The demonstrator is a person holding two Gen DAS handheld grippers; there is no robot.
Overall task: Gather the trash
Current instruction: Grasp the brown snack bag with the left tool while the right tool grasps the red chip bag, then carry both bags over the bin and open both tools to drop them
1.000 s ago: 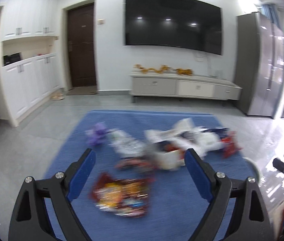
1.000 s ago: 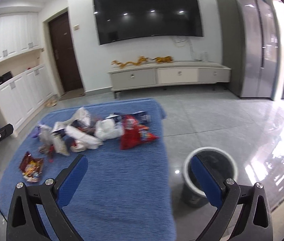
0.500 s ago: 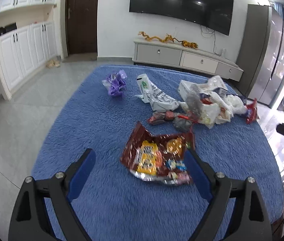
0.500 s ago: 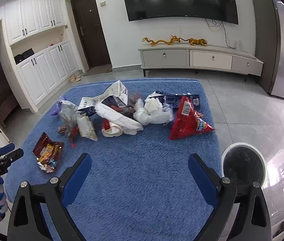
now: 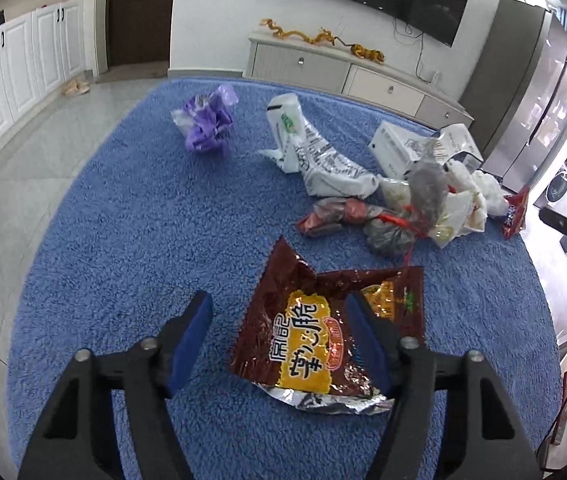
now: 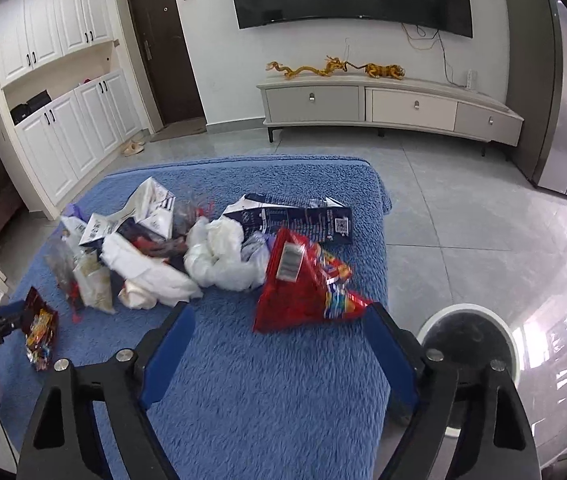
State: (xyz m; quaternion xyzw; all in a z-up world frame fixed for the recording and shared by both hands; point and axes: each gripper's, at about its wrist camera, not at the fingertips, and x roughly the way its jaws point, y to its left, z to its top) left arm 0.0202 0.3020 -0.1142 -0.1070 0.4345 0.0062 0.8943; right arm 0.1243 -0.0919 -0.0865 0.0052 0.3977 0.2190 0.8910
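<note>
Trash lies scattered on a blue rug (image 5: 131, 240). My left gripper (image 5: 279, 320) is open low over the rug, its fingers on either side of a brown and yellow snack bag (image 5: 315, 332); its right finger overlaps the bag. That bag also shows in the right wrist view (image 6: 39, 332). My right gripper (image 6: 279, 332) is open just short of a red snack bag (image 6: 307, 284). A round bin (image 6: 471, 340) with a white rim stands on the floor right of the rug.
Further trash: a purple wrapper (image 5: 207, 120), a white printed plastic bag (image 5: 315, 156), a heap of white bags (image 6: 219, 256) and a dark blue packet (image 6: 295, 216). A TV cabinet (image 6: 395, 104) stands against the far wall, a fridge (image 5: 539, 92) at right.
Both grippers have come down and forward over the rug. The left one has reached the brown snack bag; the right one has neared the red bag.
</note>
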